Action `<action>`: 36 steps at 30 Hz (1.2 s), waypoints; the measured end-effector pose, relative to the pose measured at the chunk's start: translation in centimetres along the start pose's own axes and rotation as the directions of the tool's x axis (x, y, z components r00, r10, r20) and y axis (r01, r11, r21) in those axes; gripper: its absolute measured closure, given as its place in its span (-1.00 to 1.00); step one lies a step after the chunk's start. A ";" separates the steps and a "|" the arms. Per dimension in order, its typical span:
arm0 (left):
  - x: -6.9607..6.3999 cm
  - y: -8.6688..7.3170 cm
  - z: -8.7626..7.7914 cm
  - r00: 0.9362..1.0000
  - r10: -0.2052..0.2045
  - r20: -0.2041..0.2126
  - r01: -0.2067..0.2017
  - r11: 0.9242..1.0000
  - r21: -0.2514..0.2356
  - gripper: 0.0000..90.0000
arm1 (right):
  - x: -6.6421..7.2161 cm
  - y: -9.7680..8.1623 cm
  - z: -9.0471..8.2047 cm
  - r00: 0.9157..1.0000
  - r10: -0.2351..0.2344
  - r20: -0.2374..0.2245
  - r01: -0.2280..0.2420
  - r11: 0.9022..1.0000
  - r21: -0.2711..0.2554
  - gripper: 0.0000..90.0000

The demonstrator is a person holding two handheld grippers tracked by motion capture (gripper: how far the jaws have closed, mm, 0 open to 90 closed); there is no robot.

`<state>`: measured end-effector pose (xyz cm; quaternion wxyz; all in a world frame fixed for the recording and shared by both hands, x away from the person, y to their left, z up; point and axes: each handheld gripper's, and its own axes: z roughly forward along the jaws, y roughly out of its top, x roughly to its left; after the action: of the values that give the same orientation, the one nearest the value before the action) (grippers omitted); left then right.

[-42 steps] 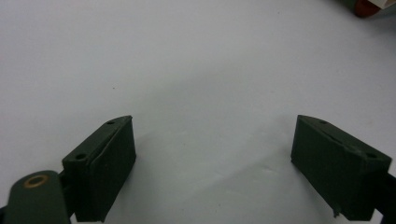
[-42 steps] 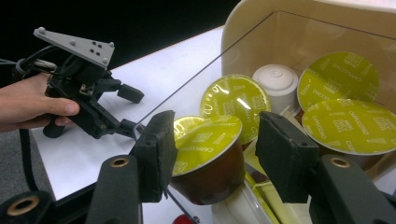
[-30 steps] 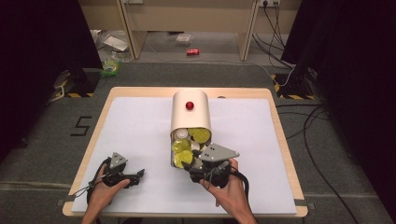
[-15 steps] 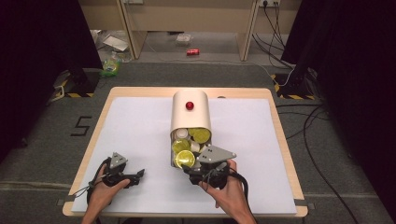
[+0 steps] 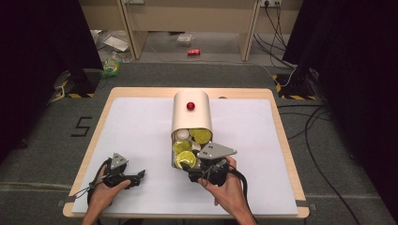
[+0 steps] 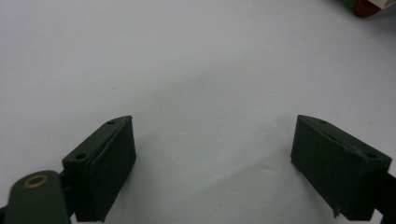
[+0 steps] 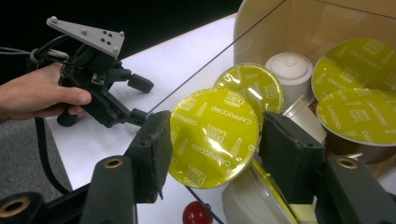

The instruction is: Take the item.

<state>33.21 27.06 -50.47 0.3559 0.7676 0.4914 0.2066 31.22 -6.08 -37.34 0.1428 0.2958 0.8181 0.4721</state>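
Observation:
A cream container with a red knob lies on its side mid-table, open toward the person. Several coffee capsules with yellow lids and white ones crowd its mouth. My right gripper is at that mouth, shut on a yellow-lidded capsule. The capsule's lid faces the camera between the two pads. My left gripper rests low on the white tabletop at the front left, open with nothing between its jaws. It also appears, held in a hand, in the right gripper view.
The white table surface has wooden edges. A thin clear edge runs diagonally across the container's mouth, and a small red ball sits below my right jaws. Cables and litter lie on the floor beyond.
The yellow capsule between my right jaws has shifted a little out of the container's mouth, its lid now showing more fully. The left gripper has stayed put.

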 end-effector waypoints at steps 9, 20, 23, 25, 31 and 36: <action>0.0 0.0 0.0 1.000 0.000 0.000 0.000 1.000 0.000 -0.71 | 1.1 0.1 0.8 0.999 -0.028 0.030 0.027 0.999 0.019 -0.22; 0.0 0.0 0.0 1.000 0.000 0.000 0.000 1.000 0.000 -0.71 | 0.7 0.2 0.6 0.999 0.006 0.040 -0.006 1.000 -0.001 -0.18; 0.0 0.0 0.0 1.000 0.000 0.000 0.000 1.000 0.000 -0.71 | 0.9 0.2 0.8 0.999 -0.002 0.047 0.001 1.000 0.008 -0.17; 0.0 0.0 0.0 1.000 0.000 0.000 0.000 1.000 0.000 -0.71 | 1.0 0.2 1.0 0.998 -0.010 0.054 0.010 1.000 0.005 -0.17; 0.0 0.0 0.0 1.000 0.000 0.000 0.000 1.000 0.000 -0.71 | 0.7 0.2 0.9 0.998 -0.001 0.058 0.000 1.000 0.012 -0.15; 0.0 0.0 0.0 1.000 0.000 0.000 0.000 1.000 0.000 -0.71 | 0.7 0.2 0.9 0.998 -0.004 0.061 0.003 1.000 0.011 -0.14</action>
<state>33.21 27.06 -50.46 0.3559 0.7675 0.4915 0.2067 31.16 -4.94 -37.64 0.1670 0.3095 0.8164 0.4581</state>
